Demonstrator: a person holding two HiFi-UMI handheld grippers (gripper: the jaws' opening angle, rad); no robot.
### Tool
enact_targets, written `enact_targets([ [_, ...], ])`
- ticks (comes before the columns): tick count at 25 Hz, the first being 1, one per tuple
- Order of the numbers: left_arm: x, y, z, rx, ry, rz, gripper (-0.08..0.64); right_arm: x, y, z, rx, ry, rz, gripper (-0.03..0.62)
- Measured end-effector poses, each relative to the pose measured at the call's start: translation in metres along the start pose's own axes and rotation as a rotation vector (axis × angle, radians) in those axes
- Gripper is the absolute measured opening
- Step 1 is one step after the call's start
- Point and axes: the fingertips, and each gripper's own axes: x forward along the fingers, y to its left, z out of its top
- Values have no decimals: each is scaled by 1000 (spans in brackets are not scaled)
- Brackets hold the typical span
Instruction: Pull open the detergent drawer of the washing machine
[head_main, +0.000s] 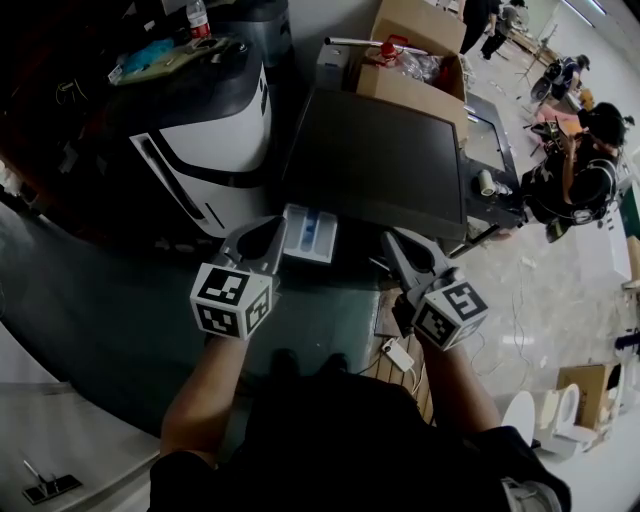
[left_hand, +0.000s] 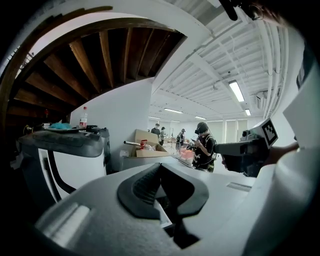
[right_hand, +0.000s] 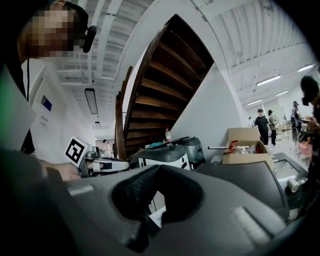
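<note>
Your left gripper (head_main: 270, 230) and right gripper (head_main: 395, 242) are both closed and empty, and the detergent drawer (head_main: 310, 232) looks pulled out, so back off without bumping it.

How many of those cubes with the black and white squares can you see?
2. The left cube sits on the left gripper, the right cube on the right gripper, both low in the head view. No other shows, though more could be hidden.
</note>
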Motion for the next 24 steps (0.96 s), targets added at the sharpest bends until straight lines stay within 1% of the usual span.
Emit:
enact_targets([
  [3,-1,1,1,-14,-8,17,11,1,2,4,18,-25,-6,2],
  [7,-3,3,-6,-25,4,32,11,-3,-1,-1,-18,-10,-12,2],
  [9,-3,3,-9,-25,8,36,11,-5,-3,-4,-16,-9,-10,2],
  [14,0,-1,-12,-23,16,38,11,-10,-8,-6,10,-14,-12,2],
  [24,2,-8,-16,-27,29,39,11,-16,-8,-11,13,-6,-6,2],
])
